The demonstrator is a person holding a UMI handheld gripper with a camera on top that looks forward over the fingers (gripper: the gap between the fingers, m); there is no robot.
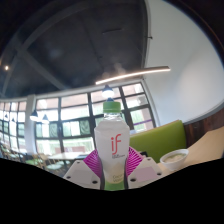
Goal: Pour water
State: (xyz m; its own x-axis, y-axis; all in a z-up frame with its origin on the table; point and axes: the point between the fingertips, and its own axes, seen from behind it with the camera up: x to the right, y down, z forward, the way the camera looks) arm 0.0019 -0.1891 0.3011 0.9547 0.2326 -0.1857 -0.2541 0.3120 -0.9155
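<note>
My gripper (113, 166) is shut on a clear plastic water bottle (112, 138) with a green cap and a white label bearing red letters. Both pink pads (93, 163) press on the bottle's lower body from either side. The bottle stands upright between the fingers and is held up in the air, with the ceiling and windows behind it. A white bowl or cup (173, 157) shows low to the right of the bottle, beyond the fingers.
A green wall or partition (165, 137) runs behind the bottle to the right. Large windows (60, 118) line the far side of the room. Long ceiling lights (130, 76) hang overhead.
</note>
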